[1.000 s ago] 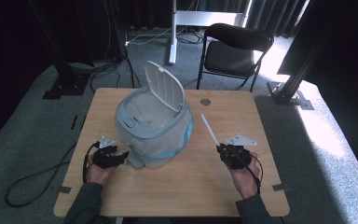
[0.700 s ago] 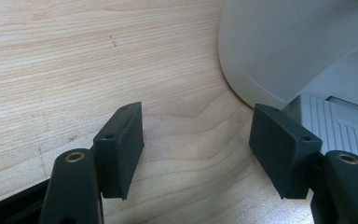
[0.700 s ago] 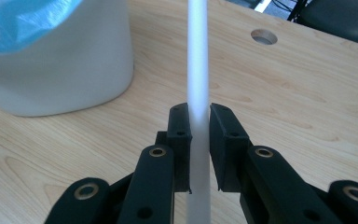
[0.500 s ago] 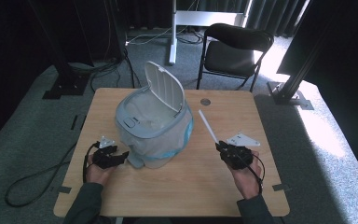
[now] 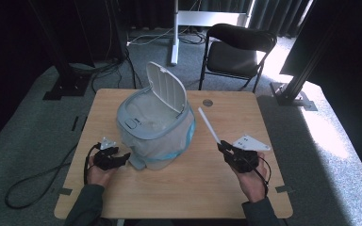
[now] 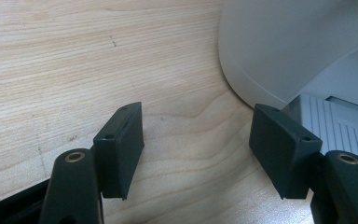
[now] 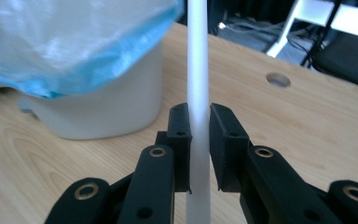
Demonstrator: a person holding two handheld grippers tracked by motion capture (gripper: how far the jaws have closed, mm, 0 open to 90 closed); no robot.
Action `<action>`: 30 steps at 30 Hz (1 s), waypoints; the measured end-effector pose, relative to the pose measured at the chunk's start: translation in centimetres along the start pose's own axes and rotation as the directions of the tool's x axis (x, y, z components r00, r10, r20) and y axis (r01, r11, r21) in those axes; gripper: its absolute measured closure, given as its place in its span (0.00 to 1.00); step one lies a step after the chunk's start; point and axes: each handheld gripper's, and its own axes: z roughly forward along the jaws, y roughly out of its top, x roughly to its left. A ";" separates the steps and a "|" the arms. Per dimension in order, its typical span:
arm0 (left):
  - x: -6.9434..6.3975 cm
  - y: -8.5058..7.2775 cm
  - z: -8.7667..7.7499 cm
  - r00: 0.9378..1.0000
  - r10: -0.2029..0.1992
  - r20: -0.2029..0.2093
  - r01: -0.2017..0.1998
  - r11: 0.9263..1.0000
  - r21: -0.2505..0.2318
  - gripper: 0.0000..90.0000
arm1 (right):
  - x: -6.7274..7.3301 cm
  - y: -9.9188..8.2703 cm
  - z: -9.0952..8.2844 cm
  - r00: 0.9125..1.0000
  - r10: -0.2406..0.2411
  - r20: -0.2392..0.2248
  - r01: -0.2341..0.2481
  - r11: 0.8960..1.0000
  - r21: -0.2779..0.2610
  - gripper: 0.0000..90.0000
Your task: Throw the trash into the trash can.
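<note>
Lift is the change: your right gripper [image 5: 227,147] now carries the white stick [image 5: 209,125] slightly higher above the surface [image 5: 179,197], jaws clamped on it. Slim, straight and matte, it angles toward the lined bin [image 5: 156,129]. Your left gripper [image 5: 122,157] rests wide beside the bin's base.

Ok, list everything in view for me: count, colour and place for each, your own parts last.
Bin: one, white, table centre-left, lid raised.
Bin liner: one, translucent with blue hem, folded over bin rim.
White rod: one, clamped in right tongs, tip towards bin.
Table: one, light wood, round hole near far edge.
Chair: one, black, behind table.
Left tongs: black, open, beside bin base.
Right tongs: black, shut on rod.
</note>
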 end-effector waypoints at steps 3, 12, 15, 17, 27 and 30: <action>0.0 0.0 0.0 1.000 0.000 -0.001 0.000 1.000 0.000 0.39 | 0.5 0.2 -0.4 1.000 -0.020 -0.023 0.019 1.000 -0.020 0.87; 0.0 0.0 0.0 1.000 0.000 0.000 0.000 1.000 0.001 0.39 | 1.8 0.6 -1.3 0.989 -0.122 -0.084 0.114 0.988 -0.100 0.87; 0.0 0.0 0.0 1.000 -0.001 0.000 0.001 1.000 0.000 0.39 | 2.2 0.7 -1.3 0.985 -0.140 -0.100 0.130 0.986 -0.108 0.87; 0.0 0.0 0.0 1.000 0.000 0.000 0.000 1.000 0.000 0.39 | 2.4 0.8 -1.1 0.983 -0.148 -0.109 0.137 0.985 -0.104 0.87; 0.0 0.0 0.0 1.000 -0.001 0.001 0.001 1.000 -0.001 0.39 | 2.8 1.9 0.9 0.974 -0.167 -0.156 0.159 0.985 -0.063 0.87; 0.0 0.0 0.0 1.000 -0.001 0.001 0.001 1.000 0.000 0.39 | 2.9 2.2 1.4 0.972 -0.171 -0.163 0.164 0.985 -0.052 0.87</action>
